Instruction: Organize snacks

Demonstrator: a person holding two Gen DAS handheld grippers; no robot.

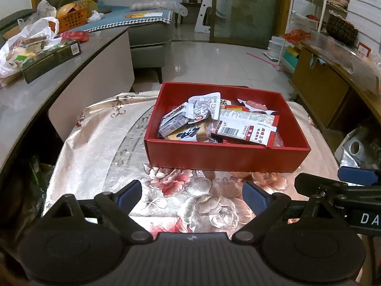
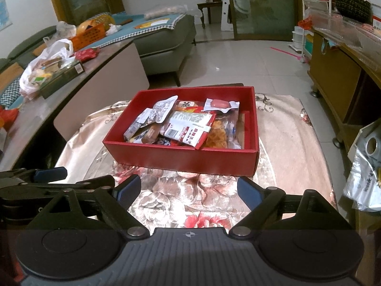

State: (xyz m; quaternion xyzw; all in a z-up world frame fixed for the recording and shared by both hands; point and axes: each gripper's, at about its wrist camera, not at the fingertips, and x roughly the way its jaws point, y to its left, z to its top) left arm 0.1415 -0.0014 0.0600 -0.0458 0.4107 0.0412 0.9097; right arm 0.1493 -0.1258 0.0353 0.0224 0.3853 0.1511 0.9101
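A red cardboard box [image 1: 223, 157] stands on a small table with a floral cloth [image 1: 100, 147]. Several snack packets [image 1: 245, 126] lie piled inside it. The box also shows in the right wrist view [image 2: 181, 160], with the packets [image 2: 188, 128] in it. My left gripper [image 1: 191, 195] is open and empty, held near the cloth just in front of the box. My right gripper [image 2: 189, 190] is open and empty, beside the left one, also in front of the box. Each gripper's fingers show at the edge of the other's view.
A long grey counter [image 1: 35, 95] on the left carries a white plastic bag [image 1: 26, 45], a dark green box [image 1: 52, 59] and an orange basket [image 1: 71, 17]. A wooden cabinet [image 1: 333, 90] stands on the right. A silver bag [image 2: 364, 183] sits at the right edge.
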